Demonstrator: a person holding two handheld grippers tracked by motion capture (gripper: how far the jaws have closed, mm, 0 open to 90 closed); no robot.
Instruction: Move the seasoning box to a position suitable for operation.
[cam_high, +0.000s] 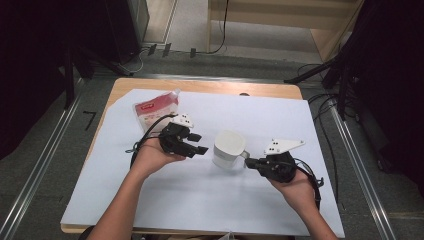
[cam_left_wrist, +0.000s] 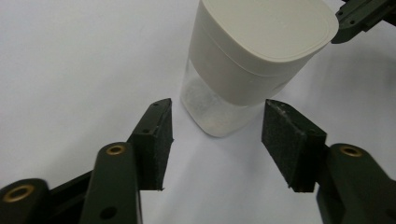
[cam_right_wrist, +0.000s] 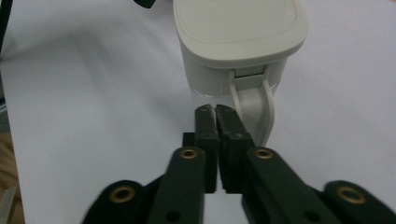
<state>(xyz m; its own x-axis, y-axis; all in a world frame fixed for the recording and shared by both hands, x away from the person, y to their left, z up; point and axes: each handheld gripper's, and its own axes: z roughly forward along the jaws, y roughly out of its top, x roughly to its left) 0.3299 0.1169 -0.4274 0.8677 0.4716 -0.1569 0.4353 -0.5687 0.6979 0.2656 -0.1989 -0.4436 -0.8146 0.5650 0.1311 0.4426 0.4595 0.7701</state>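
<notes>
High view: the lidded jug stands upright mid-surface between both claws. The right claw, pressed together on nothing, sits just beside the jug's handle. The left claw is spread, jug straight ahead, apart

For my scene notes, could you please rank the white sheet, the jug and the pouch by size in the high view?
1. White sheet, by far the largest.
2. Pouch.
3. Jug, only slightly smaller than the pouch, so that order is unsure.
</notes>
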